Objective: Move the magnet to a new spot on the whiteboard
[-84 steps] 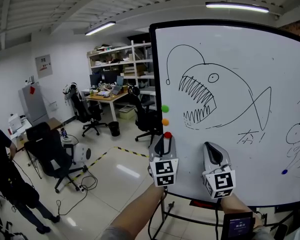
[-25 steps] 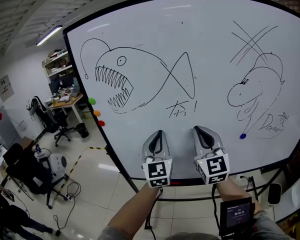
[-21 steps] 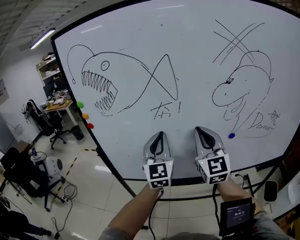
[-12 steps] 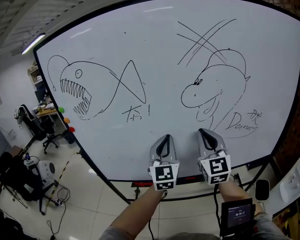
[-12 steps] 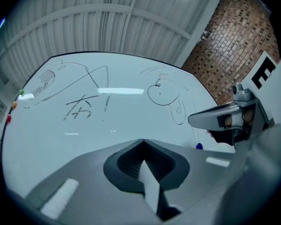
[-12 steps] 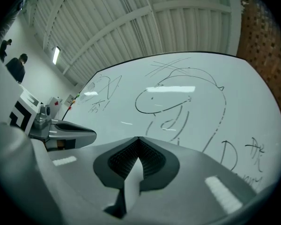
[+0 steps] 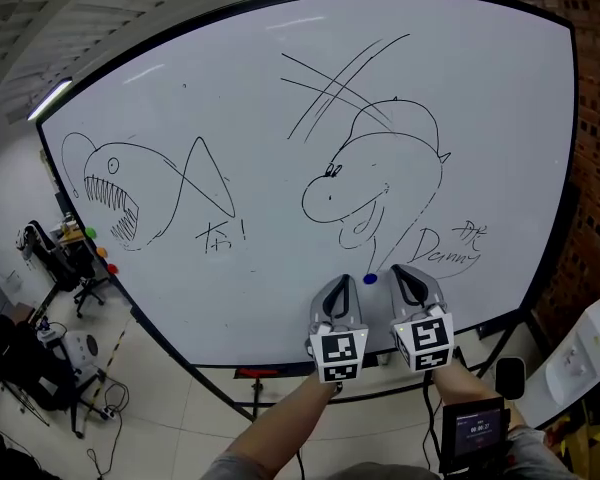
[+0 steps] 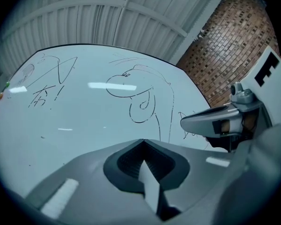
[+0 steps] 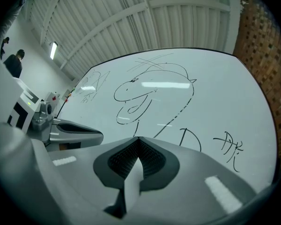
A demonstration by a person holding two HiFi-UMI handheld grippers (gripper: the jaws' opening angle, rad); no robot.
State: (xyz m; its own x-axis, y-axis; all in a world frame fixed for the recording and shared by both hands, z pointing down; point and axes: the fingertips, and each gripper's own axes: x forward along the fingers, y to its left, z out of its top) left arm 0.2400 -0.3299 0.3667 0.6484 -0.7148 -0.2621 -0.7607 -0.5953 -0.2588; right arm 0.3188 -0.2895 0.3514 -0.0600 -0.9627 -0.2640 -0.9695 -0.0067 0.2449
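Note:
The whiteboard (image 7: 240, 98) carries a fish drawing at the left and a cartoon head at the right. A small blue magnet (image 7: 369, 279) sticks to it near the bottom edge, under the head drawing. Both grippers point at the board's lower part, side by side. My left gripper (image 7: 342, 282) is shut and empty, just left of the magnet. Just right of the magnet, my right gripper (image 7: 401, 270) is also shut and empty. In the left gripper view the jaws (image 8: 143, 140) meet in front of the board, as they do in the right gripper view (image 9: 138, 138). Neither gripper view shows the magnet.
Green (image 7: 90, 233), orange (image 7: 100, 252) and red (image 7: 112, 267) magnets sit near the board's left edge. A brick wall (image 7: 592, 168) stands right of the board. Office chairs (image 7: 20, 363) are on the floor at lower left. A small screen (image 7: 477, 434) sits on the right forearm.
Both grippers and the view have swept right along the board, from the fish drawing to the cartoon head. The blue magnet now lies between the two gripper tips. Both stay shut.

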